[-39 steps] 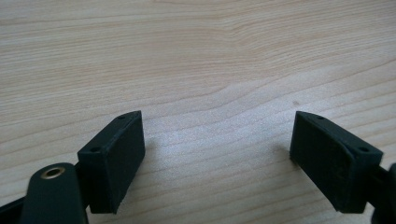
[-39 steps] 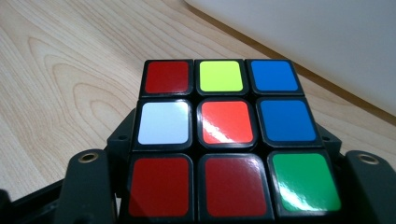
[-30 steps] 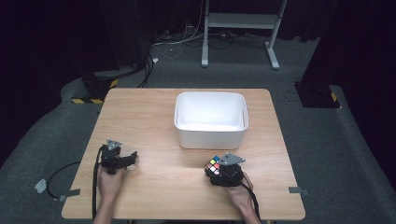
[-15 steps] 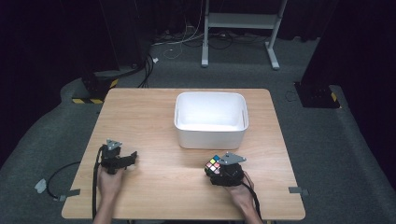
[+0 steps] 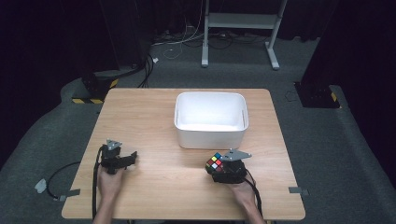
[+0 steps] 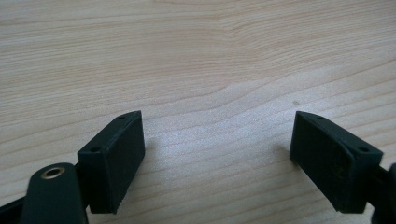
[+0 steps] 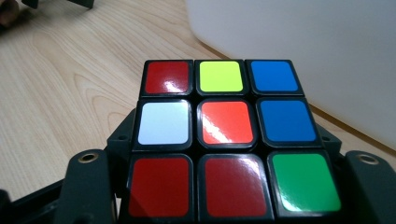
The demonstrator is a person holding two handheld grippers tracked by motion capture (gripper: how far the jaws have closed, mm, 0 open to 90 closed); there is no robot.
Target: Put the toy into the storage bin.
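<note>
my right claw (image 5: 219,169) is clamped on the puzzle cube (image 5: 215,163), a jaw on each side, near the front right of the table (image 5: 149,112), just short of the white tub (image 5: 211,119). the cube's top shows red, yellow, blue, white, orange and green stickers, no readable writing. my left claw (image 5: 126,159) rests with jaws apart on bare wood.

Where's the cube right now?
In the high view, the cube sits clamped in the right gripper at the table's near right, just short of the white bin.
</note>
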